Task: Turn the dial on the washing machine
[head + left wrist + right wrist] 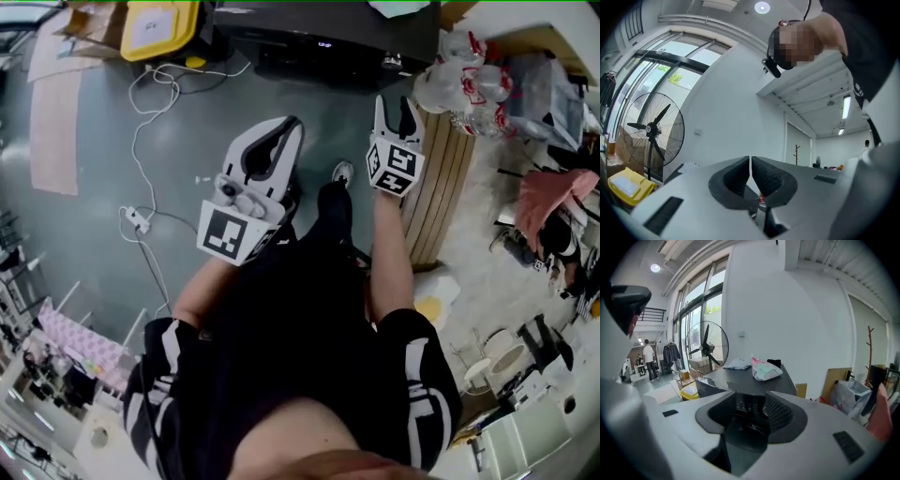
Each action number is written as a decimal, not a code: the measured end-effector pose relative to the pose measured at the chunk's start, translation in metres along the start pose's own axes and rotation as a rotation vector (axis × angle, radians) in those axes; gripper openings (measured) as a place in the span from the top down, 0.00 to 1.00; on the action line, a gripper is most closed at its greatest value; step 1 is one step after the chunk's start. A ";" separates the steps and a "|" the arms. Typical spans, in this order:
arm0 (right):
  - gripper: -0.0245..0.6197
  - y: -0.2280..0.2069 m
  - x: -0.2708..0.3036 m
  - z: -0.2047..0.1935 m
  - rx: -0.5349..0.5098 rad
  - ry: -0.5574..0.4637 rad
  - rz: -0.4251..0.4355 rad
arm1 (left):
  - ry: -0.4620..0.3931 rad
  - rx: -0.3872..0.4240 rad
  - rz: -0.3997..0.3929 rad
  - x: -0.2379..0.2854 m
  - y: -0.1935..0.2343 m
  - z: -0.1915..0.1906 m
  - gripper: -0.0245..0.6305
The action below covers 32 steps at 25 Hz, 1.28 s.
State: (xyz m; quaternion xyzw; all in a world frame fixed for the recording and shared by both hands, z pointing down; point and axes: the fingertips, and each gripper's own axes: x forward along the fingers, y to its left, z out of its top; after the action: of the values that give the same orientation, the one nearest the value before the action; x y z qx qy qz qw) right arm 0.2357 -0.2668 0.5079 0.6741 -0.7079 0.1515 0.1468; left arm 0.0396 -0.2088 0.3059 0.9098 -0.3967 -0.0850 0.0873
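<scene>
Closed left gripper (750, 161), white-bodied with black ribbed pads: the jaws meet with only a hairline slit between them, and they hold and touch nothing. Its own view looks past a black pedestal fan (653, 130) and a yellow plastic tub (627, 185) towards a white wall.

Right gripper (750, 399), of the same build: the jaws stand clearly apart with nothing gripped. The front of the machine shows through the gap, out of contact with the pads.

Black box-shaped washing machine (740, 380): in the right gripper view it stands straight ahead of the right gripper. In the head view it lies along the top edge, beyond both grippers and apart from them. On its flat top rest a pale folded packet (738, 364), a pink-and-green plastic bag (764, 369) and a small dark item (774, 363). The control panel seen between the jaws carries pale markings too small to read, and the dial cannot be picked out.

Marker cubes (234, 234) on the grippers bear black-and-white square patterns. Clear plastic bottles (473, 89) at the right carry red-and-white labels, illegible at this size.
</scene>
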 end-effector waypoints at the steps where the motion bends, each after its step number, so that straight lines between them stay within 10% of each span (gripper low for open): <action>1: 0.63 -0.007 0.015 -0.009 -0.003 0.017 0.000 | 0.003 0.000 0.015 0.005 0.002 -0.006 0.91; 19: 0.50 -0.068 0.176 -0.120 -0.033 0.195 -0.069 | 0.061 -0.032 0.104 0.044 0.021 -0.100 0.91; 22: 0.56 -0.074 0.175 -0.118 0.013 0.181 -0.097 | 0.067 -0.038 0.107 0.044 0.021 -0.103 0.91; 26: 0.92 -0.099 0.168 -0.117 0.226 0.141 -0.126 | 0.067 -0.040 0.105 0.045 0.021 -0.104 0.91; 29: 0.80 -0.098 0.167 -0.120 0.153 0.159 -0.106 | 0.062 -0.041 0.107 0.044 0.022 -0.104 0.91; 30: 0.51 -0.095 0.167 -0.124 0.143 0.169 -0.081 | 0.062 -0.043 0.107 0.043 0.022 -0.104 0.91; 32: 0.47 -0.089 0.167 -0.130 0.110 0.184 -0.047 | 0.062 -0.047 0.106 0.044 0.023 -0.106 0.91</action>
State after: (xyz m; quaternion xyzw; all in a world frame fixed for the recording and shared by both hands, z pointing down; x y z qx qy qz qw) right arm 0.3167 -0.3691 0.6965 0.6807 -0.6662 0.2477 0.1774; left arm 0.0762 -0.2466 0.4099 0.8875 -0.4393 -0.0610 0.1251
